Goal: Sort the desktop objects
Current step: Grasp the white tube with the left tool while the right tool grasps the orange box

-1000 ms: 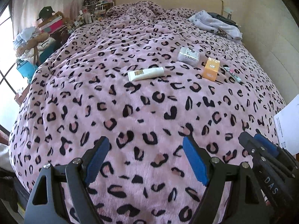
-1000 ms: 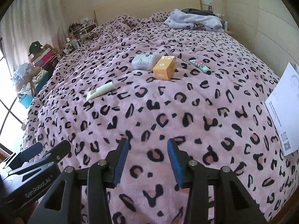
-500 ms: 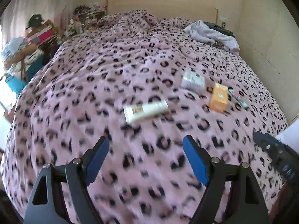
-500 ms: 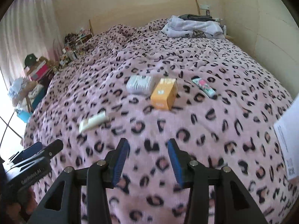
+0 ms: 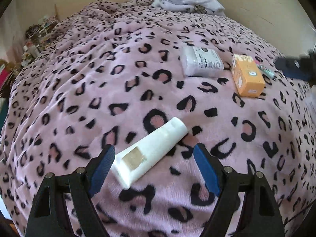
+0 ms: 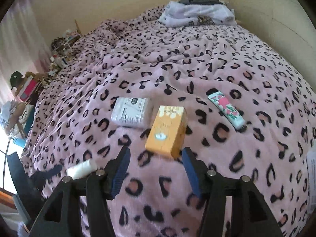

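Note:
On the pink leopard-print blanket lies a white tube, its flat end between the open jaws of my left gripper, pads apart from it. An orange box stands just beyond my right gripper, whose jaws are opening with only blanket between them. A white packet lies left of the box, a floral tube to its right. The white packet, the orange box and part of the floral tube also show in the left wrist view.
Folded clothes lie at the far end of the bed. A cluttered shelf stands along the left side. White paper rests at the right edge. The wall borders the bed on the right.
Both grippers have moved forward over the bed toward the objects. The white tube now sits between the left jaws. The right jaws have widened and come up to the orange box.

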`<move>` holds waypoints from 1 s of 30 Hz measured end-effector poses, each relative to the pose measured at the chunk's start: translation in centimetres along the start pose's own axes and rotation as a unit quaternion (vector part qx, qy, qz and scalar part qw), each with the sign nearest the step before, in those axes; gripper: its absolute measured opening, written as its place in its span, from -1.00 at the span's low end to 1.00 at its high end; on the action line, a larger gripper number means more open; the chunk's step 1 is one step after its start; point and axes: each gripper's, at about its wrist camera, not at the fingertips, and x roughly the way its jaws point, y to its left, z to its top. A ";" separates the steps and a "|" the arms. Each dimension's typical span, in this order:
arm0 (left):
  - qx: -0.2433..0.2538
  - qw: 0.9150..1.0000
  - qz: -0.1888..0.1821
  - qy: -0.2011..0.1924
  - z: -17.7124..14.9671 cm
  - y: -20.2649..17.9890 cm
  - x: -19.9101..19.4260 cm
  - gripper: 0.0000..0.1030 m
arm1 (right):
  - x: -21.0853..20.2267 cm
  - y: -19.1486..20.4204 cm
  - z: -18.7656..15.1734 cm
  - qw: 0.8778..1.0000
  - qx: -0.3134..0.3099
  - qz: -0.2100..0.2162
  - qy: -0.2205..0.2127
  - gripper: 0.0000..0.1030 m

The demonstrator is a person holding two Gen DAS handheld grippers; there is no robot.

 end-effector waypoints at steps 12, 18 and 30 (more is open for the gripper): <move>0.021 1.000 -0.002 0.001 0.9 -1.5 3.5 0.61 | 7.7 -0.5 1.3 0.996 0.041 -0.070 0.037 0.09; 0.017 1.000 0.008 -0.008 0.9 -1.6 4.6 0.48 | 8.8 -1.4 0.9 0.996 0.050 -0.065 0.027 0.09; 0.006 0.999 0.036 -0.027 0.6 -2.2 3.4 -0.14 | 7.9 -2.2 -0.3 0.999 0.040 -0.032 0.017 -0.11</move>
